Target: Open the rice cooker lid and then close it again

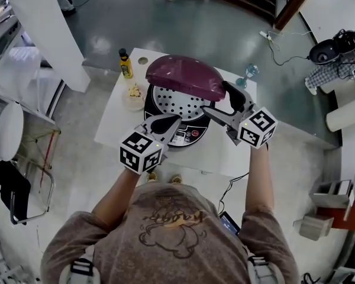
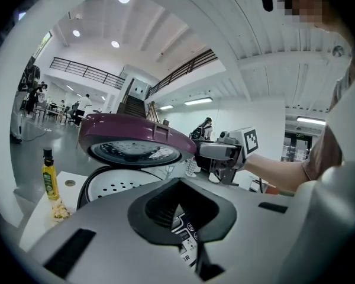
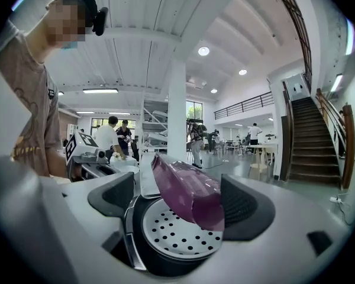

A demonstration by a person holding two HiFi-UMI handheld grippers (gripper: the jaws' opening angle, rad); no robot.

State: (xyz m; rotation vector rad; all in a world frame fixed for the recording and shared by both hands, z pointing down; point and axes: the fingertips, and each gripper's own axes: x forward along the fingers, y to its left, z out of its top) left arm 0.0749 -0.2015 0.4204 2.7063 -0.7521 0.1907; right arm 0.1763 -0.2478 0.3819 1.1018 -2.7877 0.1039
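Observation:
A black rice cooker stands on the white table. Its purple lid is raised and tilted above a white perforated tray. My right gripper is open at the lid's right edge, and in the right gripper view the lid lies between the wide-apart jaws of the right gripper. My left gripper hovers shut and empty over the cooker's front. The left gripper view shows the control panel through the small gap of the left gripper, with the lid beyond.
A yellow oil bottle and a bowl of food sit left of the cooker. A glass stands at the table's far right corner. The table's front edge lies just behind my grippers.

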